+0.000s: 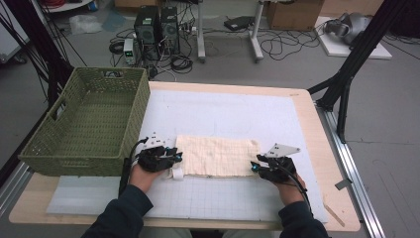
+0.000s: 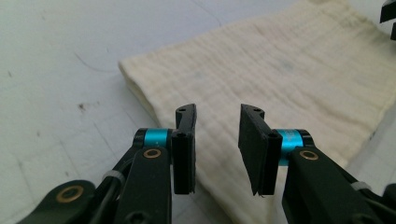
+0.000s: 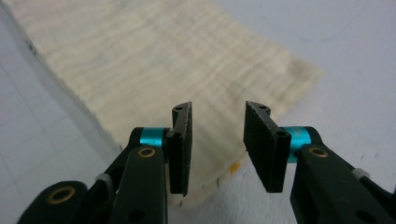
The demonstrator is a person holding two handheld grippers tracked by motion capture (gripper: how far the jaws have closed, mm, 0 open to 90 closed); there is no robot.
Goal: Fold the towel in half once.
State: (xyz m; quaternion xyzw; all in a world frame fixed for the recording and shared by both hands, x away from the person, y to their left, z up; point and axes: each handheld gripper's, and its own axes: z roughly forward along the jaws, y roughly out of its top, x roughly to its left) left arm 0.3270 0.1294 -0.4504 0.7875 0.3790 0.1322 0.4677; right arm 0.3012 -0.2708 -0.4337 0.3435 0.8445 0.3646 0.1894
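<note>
White mat [image 1: 223,198], folded cream cloth [image 1: 218,156] — both tongs open, empty.

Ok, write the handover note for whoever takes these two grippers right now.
Left gripper: jaws apart, nothing clamped, over the left end of the cloth.
Right gripper: jaws apart, nothing clamped, over the cloth's right end.
Cloth: cream, folded into a flat rectangle on the white mat, lying free.
Green wicker basket: at the table's left, nothing seen inside.
Done: cloth looks folded and let go.
Left: probably another fold or moving it into the basket; regrip first.
</note>
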